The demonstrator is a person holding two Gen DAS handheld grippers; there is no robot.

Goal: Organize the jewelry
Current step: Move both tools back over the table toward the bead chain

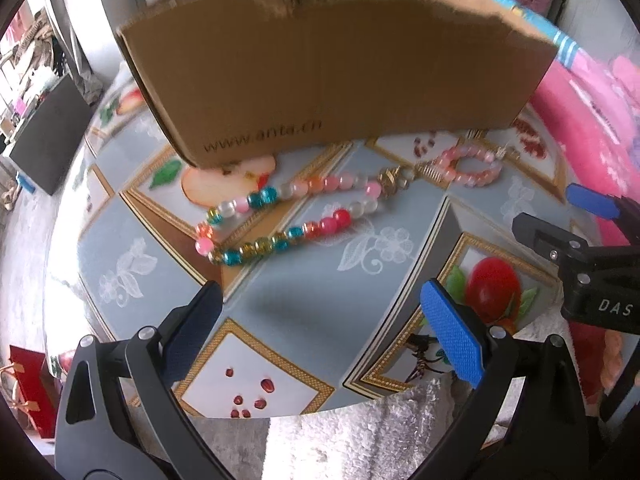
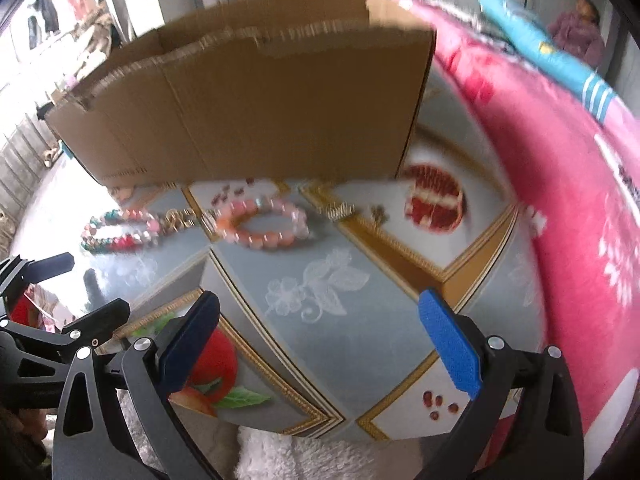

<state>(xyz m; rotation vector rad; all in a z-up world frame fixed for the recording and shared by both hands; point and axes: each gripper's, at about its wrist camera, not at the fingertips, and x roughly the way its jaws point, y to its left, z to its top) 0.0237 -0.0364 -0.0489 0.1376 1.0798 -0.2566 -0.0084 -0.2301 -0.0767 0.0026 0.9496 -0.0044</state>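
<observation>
Ahead, we are seeing the multicoloured bead string (image 1: 288, 216) lying on the patterned tabletop (image 1: 304, 312), its long axis running left to right across our left gripper (image 1: 320, 328); the pink bracelet (image 2: 264, 222) is lying nearer our right gripper (image 2: 320, 340); both grippers are spread wide, holding nothing; the cardboard box (image 1: 328, 76) is walling the far side, leaving open room on the near side.

The counter (image 1: 280, 288) wears a smooth, glossy printed covering. The cardboard box (image 1: 332, 76) is matt brown corrugated paper, ragged along its top edge. The multicoloured bead necklace (image 1: 288, 216) and pink bracelet (image 2: 264, 224) look glassy and shiny. The fingers (image 2: 450, 344) carry textured blue rubbery pads on matt black plastic.
</observation>
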